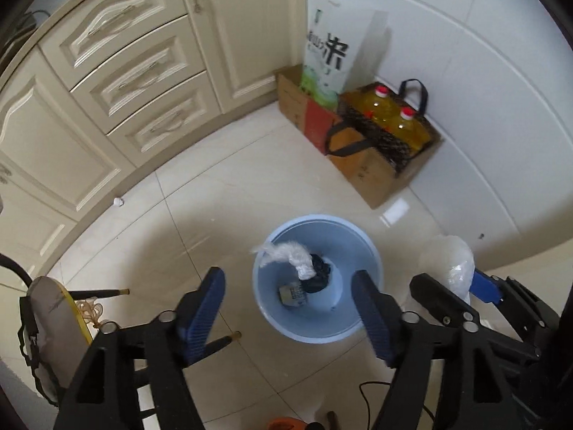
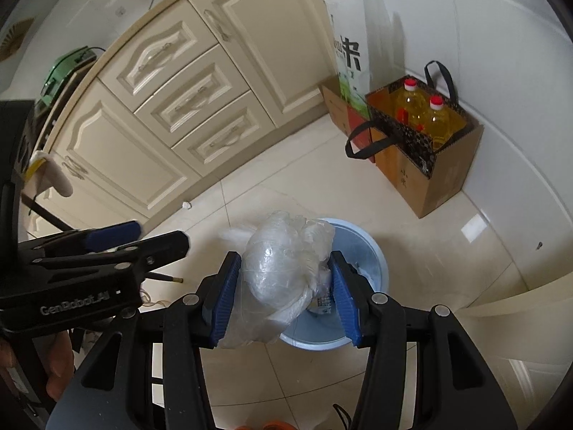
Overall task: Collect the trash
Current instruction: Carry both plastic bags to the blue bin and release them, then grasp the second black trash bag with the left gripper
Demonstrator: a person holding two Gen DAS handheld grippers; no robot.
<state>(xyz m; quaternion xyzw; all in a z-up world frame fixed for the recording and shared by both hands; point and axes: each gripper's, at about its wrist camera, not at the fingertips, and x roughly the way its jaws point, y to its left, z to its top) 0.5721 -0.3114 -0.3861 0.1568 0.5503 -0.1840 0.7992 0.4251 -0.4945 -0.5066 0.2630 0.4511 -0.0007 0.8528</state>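
A light blue bin (image 1: 365, 251) stands on the tiled floor, also in the right wrist view (image 2: 372, 251). Inside lie a white twisted rag (image 1: 290, 254), a black wad (image 1: 318, 272) and a small printed packet (image 1: 293, 294). My left gripper (image 1: 286, 308) is open and empty just above the bin's near rim. My right gripper (image 2: 283, 294) is shut on a crumpled clear plastic bag (image 2: 286, 268) and holds it over the bin's left near edge. The bag and right gripper show at right in the left wrist view (image 1: 451, 261). A small white scrap (image 1: 118, 201) lies by the cabinet base.
Cream cabinets with drawers (image 1: 136, 71) run along the left. A cardboard box (image 1: 376, 172) with a rice bag (image 1: 326, 53) and a tote of oil bottles (image 1: 390, 114) stands against the white wall. A stool with dark legs (image 1: 50, 308) stands at near left.
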